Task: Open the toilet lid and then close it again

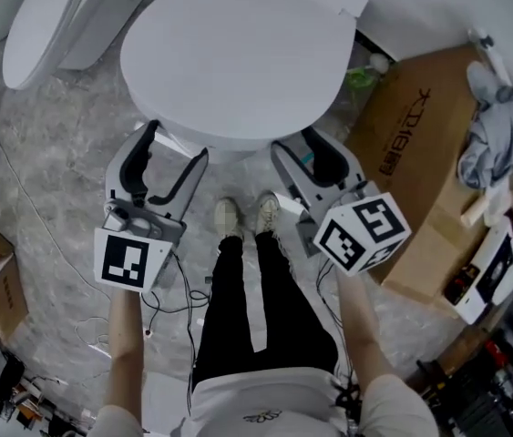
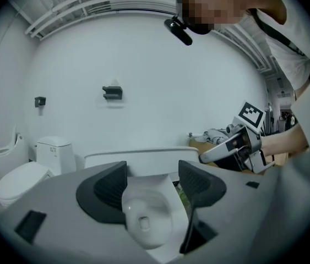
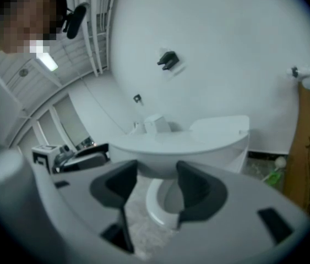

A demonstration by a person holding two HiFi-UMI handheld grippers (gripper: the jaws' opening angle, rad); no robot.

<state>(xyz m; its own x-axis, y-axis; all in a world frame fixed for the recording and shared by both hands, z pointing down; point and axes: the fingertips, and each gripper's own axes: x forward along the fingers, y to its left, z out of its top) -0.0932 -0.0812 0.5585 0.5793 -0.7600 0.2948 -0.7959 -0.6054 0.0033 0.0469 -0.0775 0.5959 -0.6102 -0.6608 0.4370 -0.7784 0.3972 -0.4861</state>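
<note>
Toilet lid (image 1: pixel 238 53) seemingly part-raised, left gripper (image 1: pixel 179 140) and right gripper (image 1: pixel 296 142) jaws apart, empty

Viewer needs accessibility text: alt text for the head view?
Seen from above: the left gripper and right gripper, both open, sit at the front edge of a white toilet lid. Cardboard box at right.

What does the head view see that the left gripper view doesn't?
Only the head view: the person's shoes and black trousers. Only the left gripper view: the inside of the toilet bowl, and a black wall fixture. Both: the white toilet lid, the right gripper and a second toilet.
</note>
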